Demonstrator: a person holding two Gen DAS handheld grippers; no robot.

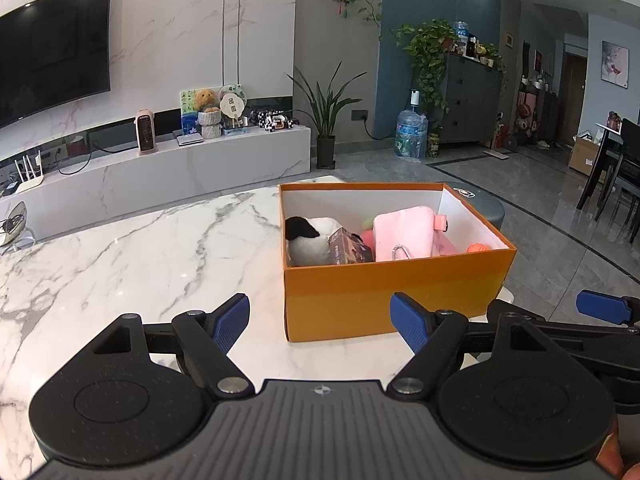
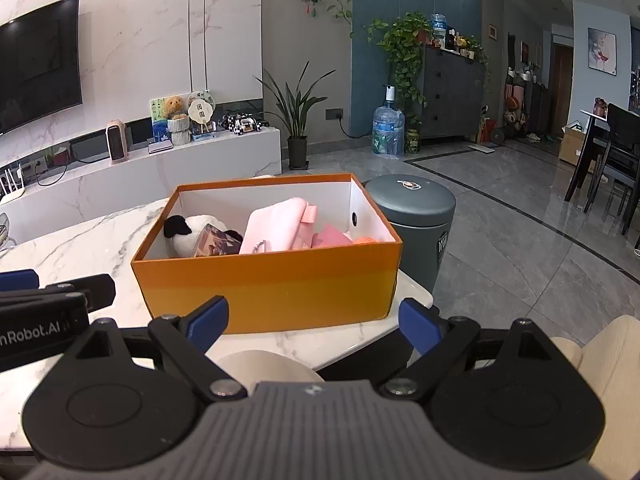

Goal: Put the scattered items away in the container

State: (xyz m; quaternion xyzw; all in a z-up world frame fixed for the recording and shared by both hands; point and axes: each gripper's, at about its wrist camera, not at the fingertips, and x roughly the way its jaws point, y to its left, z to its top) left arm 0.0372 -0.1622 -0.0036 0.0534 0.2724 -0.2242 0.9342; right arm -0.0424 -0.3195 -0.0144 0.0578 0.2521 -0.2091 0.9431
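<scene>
An orange cardboard box [image 1: 392, 292] stands on the white marble table [image 1: 140, 252]. Inside it lie a black-and-white plush toy [image 1: 308, 240], a small brown carton [image 1: 348, 248], a pink pouch [image 1: 404, 236] with a metal clip, and an orange ball [image 1: 476, 248]. My left gripper [image 1: 320, 320] is open and empty, just in front of the box. The box also shows in the right wrist view [image 2: 272, 284], with the plush toy [image 2: 188, 236] and pink pouch [image 2: 276, 228] inside. My right gripper [image 2: 314, 320] is open and empty, near the box's front wall.
A grey round bin [image 2: 416, 220] stands on the floor right of the table. A beige cushion [image 2: 600, 360] sits at the lower right. A TV cabinet [image 1: 180, 168] with ornaments runs along the far wall. The right gripper's finger [image 1: 604, 306] shows in the left view.
</scene>
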